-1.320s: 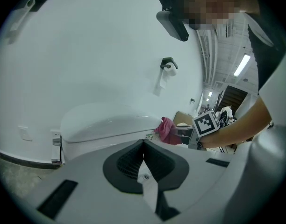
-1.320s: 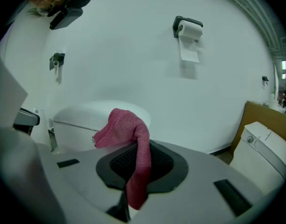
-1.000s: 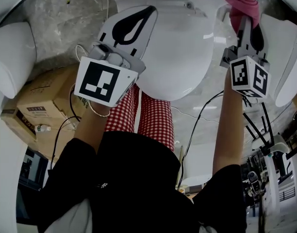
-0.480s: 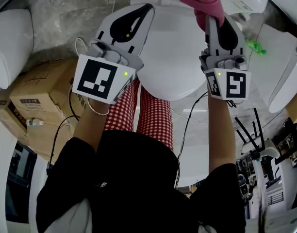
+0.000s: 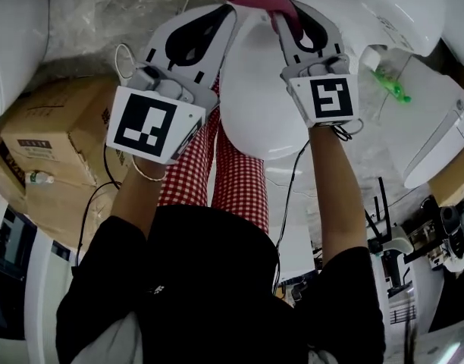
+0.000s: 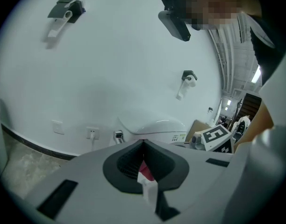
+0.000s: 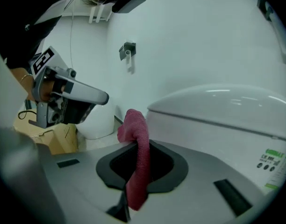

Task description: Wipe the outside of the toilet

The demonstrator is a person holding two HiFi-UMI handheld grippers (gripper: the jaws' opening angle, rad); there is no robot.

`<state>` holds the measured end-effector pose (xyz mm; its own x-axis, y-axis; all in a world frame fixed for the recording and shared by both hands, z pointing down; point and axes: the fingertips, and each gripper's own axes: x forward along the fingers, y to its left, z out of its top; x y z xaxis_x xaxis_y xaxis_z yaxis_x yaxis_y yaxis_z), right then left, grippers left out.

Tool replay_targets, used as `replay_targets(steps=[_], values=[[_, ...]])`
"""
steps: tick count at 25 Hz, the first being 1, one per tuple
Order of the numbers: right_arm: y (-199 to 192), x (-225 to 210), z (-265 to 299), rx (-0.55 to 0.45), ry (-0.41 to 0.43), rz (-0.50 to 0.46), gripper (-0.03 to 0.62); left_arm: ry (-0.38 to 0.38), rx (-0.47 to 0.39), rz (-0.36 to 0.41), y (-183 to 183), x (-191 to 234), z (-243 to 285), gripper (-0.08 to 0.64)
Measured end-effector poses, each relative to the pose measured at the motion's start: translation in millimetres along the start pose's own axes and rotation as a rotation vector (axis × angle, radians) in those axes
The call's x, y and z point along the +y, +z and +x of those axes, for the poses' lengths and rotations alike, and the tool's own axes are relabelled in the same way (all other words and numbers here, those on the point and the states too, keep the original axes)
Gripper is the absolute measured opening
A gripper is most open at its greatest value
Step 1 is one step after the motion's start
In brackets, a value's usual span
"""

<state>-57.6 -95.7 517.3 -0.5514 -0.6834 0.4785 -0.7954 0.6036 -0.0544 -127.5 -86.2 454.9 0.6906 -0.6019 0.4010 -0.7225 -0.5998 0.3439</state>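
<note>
Toilet (image 5: 270, 105): white, lid down, ahead of and below both tools. In the right gripper view its flank fills the space ahead-right of the jaws. I find no streak or wet band on the surface, so I can't log any part as wiped.

Box (image 5: 50, 150): cardboard, on the floor outboard of the left tool. Not involved.

Left gripper (image 5: 229, 11): jaws closed tip to tip, nothing gripped. A red-and-white sliver shows through the slot behind the tips; I can't tell what it is. The tool hangs just beside the right one, idle.

Right gripper (image 5: 289, 10): clamped on the cloth (image 7: 136, 139), pink, which runs through the jaws and bunches up past the tips. The bunch sits just beside the toilet's near-left edge. Neither view confirms contact.

Judgement: cloth in hand and brought to the toilet, so a stroke is at most starting. Lid top, flanks and base all appear left to do.
</note>
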Motion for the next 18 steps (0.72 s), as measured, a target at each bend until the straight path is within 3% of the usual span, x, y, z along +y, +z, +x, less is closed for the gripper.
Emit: replay_targets(steps=[6,14,18], values=[[-25,2,30,0.121,-0.015,-0.017,0.055,0.055,-0.013,-0.046,-5,29,-16,0.009],[-36,-15,47,0.142,-0.088,0.185,0.055,0.074,-0.009,-0.064,-8,44,-24,0.009],[-41,-40,43,0.124,-0.179,0.331,0.055,0.062,-0.02,-0.061,-5,43,-24,0.009]])
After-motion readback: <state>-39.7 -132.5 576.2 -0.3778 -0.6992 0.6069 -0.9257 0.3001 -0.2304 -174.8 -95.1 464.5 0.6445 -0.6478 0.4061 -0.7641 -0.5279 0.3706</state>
